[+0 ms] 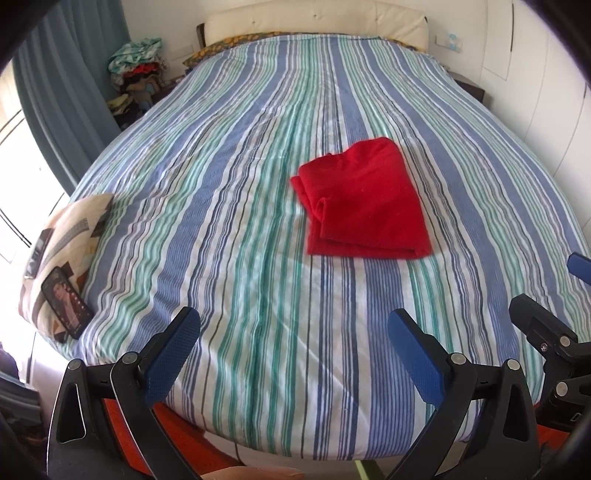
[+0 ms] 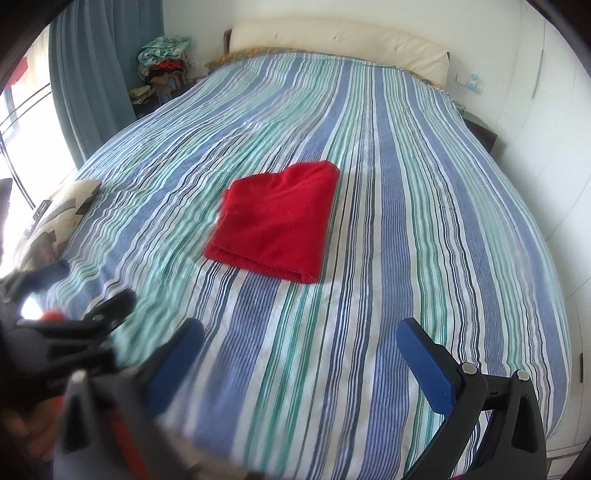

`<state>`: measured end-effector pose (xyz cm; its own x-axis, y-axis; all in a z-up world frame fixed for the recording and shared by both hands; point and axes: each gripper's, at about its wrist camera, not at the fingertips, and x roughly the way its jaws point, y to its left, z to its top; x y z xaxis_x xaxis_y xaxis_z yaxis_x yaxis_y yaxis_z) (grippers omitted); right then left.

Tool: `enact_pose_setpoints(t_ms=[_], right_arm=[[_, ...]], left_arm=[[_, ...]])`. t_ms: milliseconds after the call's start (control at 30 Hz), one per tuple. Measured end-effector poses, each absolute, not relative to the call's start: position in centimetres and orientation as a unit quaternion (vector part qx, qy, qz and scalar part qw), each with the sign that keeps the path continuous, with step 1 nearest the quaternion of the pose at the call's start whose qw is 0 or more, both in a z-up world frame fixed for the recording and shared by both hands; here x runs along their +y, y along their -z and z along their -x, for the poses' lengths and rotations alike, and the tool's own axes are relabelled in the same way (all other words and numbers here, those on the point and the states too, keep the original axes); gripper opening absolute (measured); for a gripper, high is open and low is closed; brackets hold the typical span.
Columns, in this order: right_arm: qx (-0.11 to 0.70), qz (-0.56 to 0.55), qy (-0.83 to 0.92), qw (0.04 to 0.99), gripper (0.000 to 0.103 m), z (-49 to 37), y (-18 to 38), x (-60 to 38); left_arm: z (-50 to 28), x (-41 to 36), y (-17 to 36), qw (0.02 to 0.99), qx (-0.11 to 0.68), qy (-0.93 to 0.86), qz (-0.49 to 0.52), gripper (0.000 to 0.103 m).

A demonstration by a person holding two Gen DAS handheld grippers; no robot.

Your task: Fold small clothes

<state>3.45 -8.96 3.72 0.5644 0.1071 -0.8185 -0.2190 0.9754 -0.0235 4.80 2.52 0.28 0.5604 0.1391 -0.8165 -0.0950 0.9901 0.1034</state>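
Note:
A red garment (image 1: 364,201) lies folded into a compact rectangle on the striped bedspread (image 1: 240,177), right of the bed's middle. In the right wrist view the same red garment (image 2: 277,221) sits ahead and a little left. My left gripper (image 1: 295,332) hovers over the near end of the bed, open, nothing between its blue pads. My right gripper (image 2: 301,345) is likewise open and empty, well short of the garment. Each gripper shows at the edge of the other's view.
A patterned cushion (image 1: 62,254) with a phone (image 1: 66,302) leaning on it rests at the bed's left edge. A pile of clothes (image 1: 136,74) stands by the blue curtain (image 1: 70,96). A cream headboard (image 1: 317,18) and a white wardrobe (image 1: 546,92) bound the far and right sides.

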Motion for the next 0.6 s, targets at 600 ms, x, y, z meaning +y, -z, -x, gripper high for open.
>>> enact_pose_setpoints(t_ms=[600], right_arm=[[0.448,0.068,-0.077,0.888,0.103,-3.39,-4.28,-9.34]], left_arm=[[-4.94,1.74,-0.33,0.884,0.461,-0.068,-0.042,0.102]])
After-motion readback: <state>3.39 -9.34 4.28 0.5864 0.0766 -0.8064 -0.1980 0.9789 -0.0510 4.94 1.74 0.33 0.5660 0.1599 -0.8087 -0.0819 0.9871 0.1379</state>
